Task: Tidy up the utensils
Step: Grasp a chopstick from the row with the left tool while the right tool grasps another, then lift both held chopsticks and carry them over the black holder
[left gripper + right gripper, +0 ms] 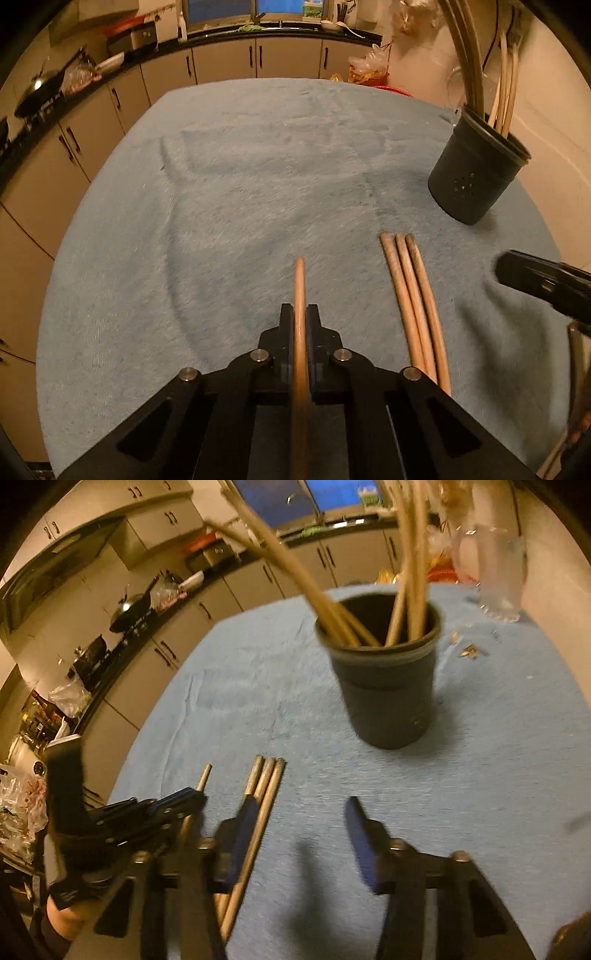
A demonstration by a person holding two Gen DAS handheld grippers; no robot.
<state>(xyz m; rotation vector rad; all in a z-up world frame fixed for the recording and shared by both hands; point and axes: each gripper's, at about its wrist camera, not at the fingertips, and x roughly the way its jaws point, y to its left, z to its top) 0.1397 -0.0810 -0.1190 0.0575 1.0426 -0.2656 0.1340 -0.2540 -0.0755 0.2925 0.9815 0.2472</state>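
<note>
Chopstick (pixel 300 295): single, wooden, pinched between the pressed-together fingers of the left gripper (pixel 299 314), tip at 12 o'clock. Three chopsticks (pixel 413 295): side by side on the blue cloth (pixel 240 177), at its 3 o'clock. Holder (pixel 384 686): dark, upright, chopsticks inside, at 1 o'clock. Right gripper (pixel 301 812): fingers spread, empty, its left finger over the three.
</note>
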